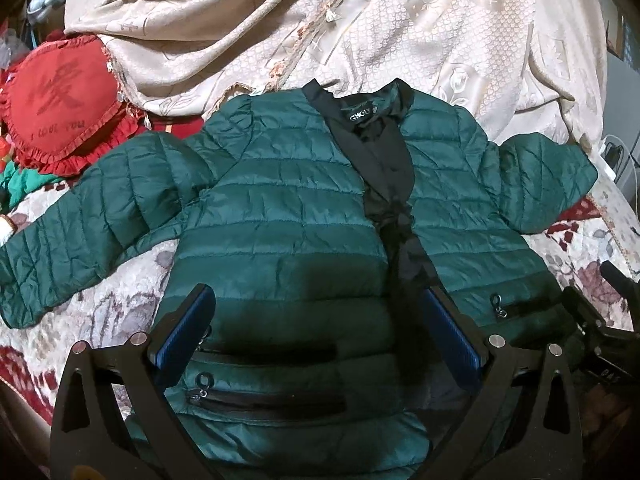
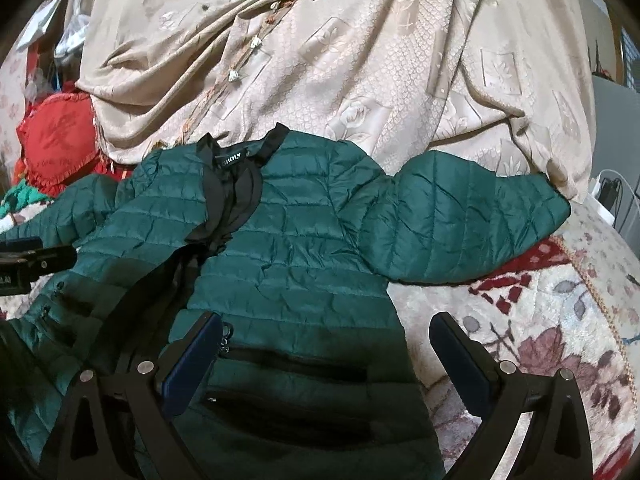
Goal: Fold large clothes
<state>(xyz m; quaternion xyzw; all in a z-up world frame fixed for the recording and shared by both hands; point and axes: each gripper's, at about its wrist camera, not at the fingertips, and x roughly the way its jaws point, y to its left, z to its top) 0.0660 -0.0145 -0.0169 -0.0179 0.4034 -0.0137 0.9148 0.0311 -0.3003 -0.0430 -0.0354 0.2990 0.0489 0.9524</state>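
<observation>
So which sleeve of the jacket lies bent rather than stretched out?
The sleeve on the right gripper's side: it doubles back at the elbow. The other sleeve runs out straight toward the left edge.

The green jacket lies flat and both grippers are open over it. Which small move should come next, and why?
Probably the right gripper should move toward the right sleeve and close on it, to fold it over the body. The green puffer jacket lies front-up on the floral bedspread with both sleeves spread out, and the left gripper holds nothing either.
</observation>
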